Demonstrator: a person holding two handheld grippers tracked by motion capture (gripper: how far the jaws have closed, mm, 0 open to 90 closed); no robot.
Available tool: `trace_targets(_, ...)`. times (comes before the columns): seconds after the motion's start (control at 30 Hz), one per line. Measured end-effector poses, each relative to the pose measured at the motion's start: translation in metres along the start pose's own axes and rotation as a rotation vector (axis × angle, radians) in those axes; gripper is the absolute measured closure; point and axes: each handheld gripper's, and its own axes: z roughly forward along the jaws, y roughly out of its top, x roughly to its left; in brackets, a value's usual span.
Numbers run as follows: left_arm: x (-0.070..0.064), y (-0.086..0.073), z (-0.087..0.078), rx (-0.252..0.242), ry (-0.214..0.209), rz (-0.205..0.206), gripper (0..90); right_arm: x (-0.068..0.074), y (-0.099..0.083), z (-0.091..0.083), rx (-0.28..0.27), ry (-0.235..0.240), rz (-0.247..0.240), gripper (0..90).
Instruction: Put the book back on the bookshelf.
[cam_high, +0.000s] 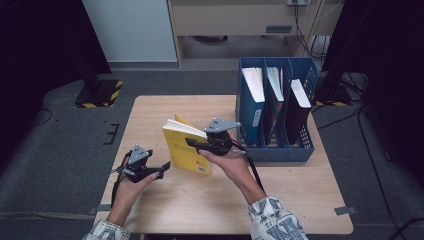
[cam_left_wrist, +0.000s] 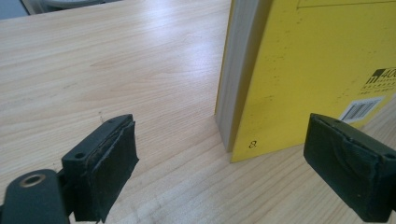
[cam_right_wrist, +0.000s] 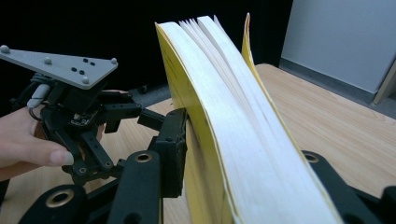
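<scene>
Nearest the person, the left gripper (cam_high: 161, 171) rests at seven o'clock on the table (cam_high: 300, 200), jaws apart, the yellow book (cam_high: 186, 150) just beyond at its two o'clock (not touching). The right gripper (cam_high: 196, 143) is clamped on that upright book at table centre. At one o'clock stands the blue file rack (cam_high: 280, 150).

I see a yellow paperback book (cam_high: 186, 149) standing upright on its bottom edge near the middle of the table (cam_high: 280, 200), leaning a little. Its cover is plain yellow with a barcode and a small "8" printed near the lower corner. The white pages fan slightly apart at the top. My right tool (cam_high: 196, 143) clamps it across its thickness, one pad on each cover.
</scene>
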Motion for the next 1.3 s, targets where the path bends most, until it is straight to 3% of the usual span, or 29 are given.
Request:
trace_targets(0.5,0.002,-0.002,0.002,0.034,0.016,0.005,9.5,-0.002,0.000,0.003,0.001,-0.002,-0.007,74.2)
trace_targets(0.77,0.006,-0.006,0.004,0.078,0.025,-0.003,7.0,-0.005,0.001,0.004,-0.008,-0.033,0.033,75.0)
trace_targets(1.07,0.016,-0.013,0.006,0.123,0.063,-0.047,5.7,-0.005,0.006,0.003,-0.012,-0.055,0.046,75.1)
trace_targets(1.3,0.025,-0.019,0.008,0.178,0.111,-0.067,5.8,-0.001,0.013,-0.012,-0.015,-0.063,0.052,75.1)
